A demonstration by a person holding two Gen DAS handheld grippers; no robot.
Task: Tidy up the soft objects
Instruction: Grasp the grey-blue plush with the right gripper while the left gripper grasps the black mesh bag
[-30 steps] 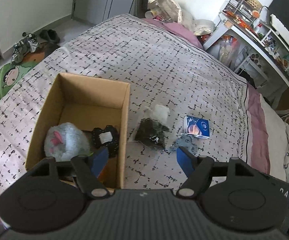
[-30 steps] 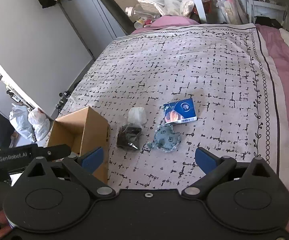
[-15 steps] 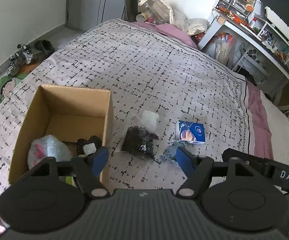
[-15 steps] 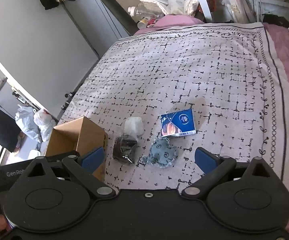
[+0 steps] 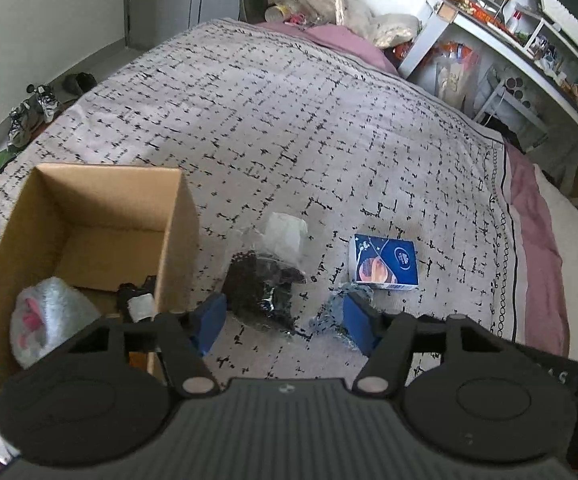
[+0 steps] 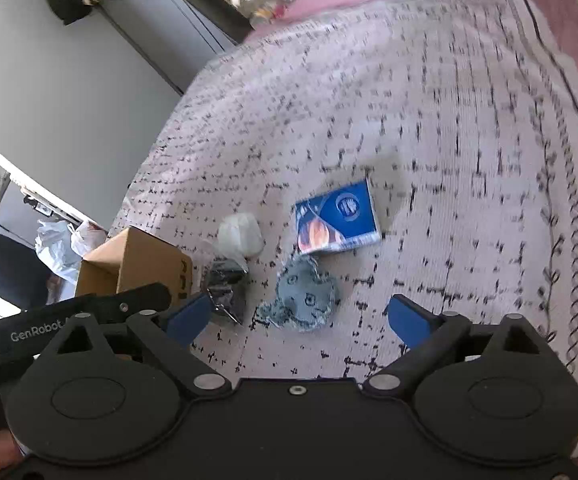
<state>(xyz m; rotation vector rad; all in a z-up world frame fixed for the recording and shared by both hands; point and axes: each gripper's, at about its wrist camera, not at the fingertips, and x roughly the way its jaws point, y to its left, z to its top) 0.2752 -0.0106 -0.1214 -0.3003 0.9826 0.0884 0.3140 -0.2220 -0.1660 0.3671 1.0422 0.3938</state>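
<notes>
While both tongs hover over the bed (image 5: 289, 120), left tongs (image 5: 285, 322) and right tongs (image 6: 297, 320) are spread wide, holding nothing. Cardboard box (image 5: 101, 216) sits at left with a grey-pink plush (image 5: 45, 316) and a black item (image 5: 137, 300) inside. On the quilt: dark bagged bundle (image 5: 261, 280), grey-blue fabric piece (image 6: 305, 296), blue packet (image 6: 337, 216), all close together beside the box.

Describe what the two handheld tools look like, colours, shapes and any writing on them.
Both look alike. The left tool and right tool each have a matte black body with two round discs, angled black link arms on silver pivot pins, and blue finger pads. The left body is ribbed; the right is smooth. White "GenRobot" lettering marks the left tool's side, seen from the right camera.
</notes>
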